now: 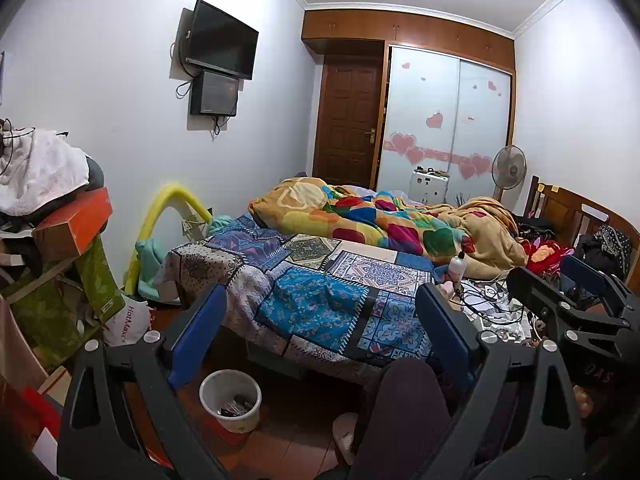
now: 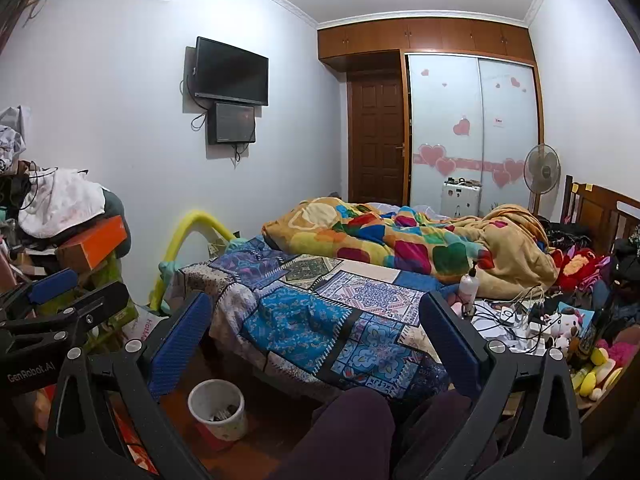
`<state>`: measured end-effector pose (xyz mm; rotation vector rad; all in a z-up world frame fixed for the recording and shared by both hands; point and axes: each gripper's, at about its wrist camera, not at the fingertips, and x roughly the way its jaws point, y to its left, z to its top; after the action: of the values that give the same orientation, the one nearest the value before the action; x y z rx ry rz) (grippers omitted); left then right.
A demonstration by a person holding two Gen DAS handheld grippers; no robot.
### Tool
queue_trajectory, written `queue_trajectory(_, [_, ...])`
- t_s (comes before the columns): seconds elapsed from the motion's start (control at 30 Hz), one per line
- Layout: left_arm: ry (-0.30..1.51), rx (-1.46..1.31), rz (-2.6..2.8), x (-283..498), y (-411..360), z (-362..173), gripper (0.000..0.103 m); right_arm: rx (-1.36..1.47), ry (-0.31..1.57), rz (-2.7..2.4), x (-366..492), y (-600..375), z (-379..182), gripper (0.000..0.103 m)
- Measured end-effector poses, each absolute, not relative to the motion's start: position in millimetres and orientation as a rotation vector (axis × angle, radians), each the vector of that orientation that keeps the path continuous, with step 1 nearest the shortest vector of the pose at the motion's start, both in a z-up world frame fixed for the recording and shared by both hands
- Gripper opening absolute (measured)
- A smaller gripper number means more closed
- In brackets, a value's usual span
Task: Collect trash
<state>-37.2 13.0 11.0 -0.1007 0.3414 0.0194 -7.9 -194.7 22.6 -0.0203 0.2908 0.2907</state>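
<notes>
A white waste bin [image 1: 230,400] [image 2: 216,408] stands on the wooden floor beside the bed, with some dark scraps inside. White paper scraps and tangled cables [image 1: 492,308] [image 2: 508,320] lie on the bed's right side, near a white pump bottle [image 1: 456,266] [image 2: 468,284]. My left gripper [image 1: 320,320] is held above the bed's near corner, open, with nothing between its blue pads. My right gripper [image 2: 316,332] is also open and empty, over the same patchwork sheet. Each gripper shows at the edge of the other's view: the right gripper [image 1: 568,292] and the left gripper [image 2: 52,292].
A person's legs in dark trousers [image 1: 404,412] are below the grippers. Stacked boxes and clothes [image 1: 60,232] crowd the left wall, with a white plastic bag [image 1: 128,320] at their foot. A colourful quilt [image 2: 400,240] lies across the bed, with plush toys [image 2: 576,328] at the right. Beyond are a fan [image 2: 542,172] and a door [image 2: 376,136].
</notes>
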Motion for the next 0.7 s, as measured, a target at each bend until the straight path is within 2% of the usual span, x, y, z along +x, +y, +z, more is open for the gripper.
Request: queue_trajectory(0.7, [0.321,-0.068,0.007,-39.7,7.2,16.1,0.096,-0.021,0.290,0.291,-7.9,-198.5,24.5,0.103])
